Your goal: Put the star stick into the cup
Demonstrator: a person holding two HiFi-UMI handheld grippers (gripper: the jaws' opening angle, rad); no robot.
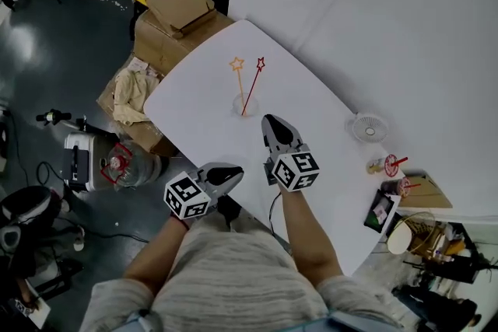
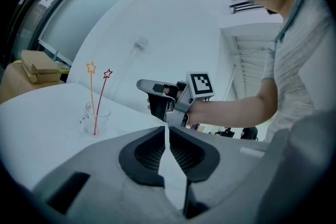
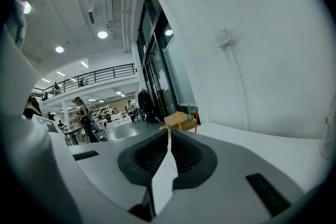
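Head view: the cup point(image 1: 243, 106) stands on the white table point(image 1: 194, 117) toward its far corner. It holds 2 sticks, the orange star stick point(image 1: 239, 80) and the red star stick point(image 1: 253, 88), both leaning on the rim. The right gripper point(image 1: 271, 120) hovers just beside the cup on its near side. The left gripper point(image 1: 232, 172) sits at the table's near edge, well apart from it.

Left gripper view: its jaws are pressed together on nothing. Ahead, the clear cup rests on the table with both stars above it, and the right gripper is near it.

Right gripper view: these jaws are likewise clenched and empty, with the 2 star tops showing just past their tips.

Both sticks look seated, so only the retreat seems left. It is best done by lifting the right gripper and drawing it straight toward the near edge. A sideways sweep could catch the tall sticks and tip the light cup.
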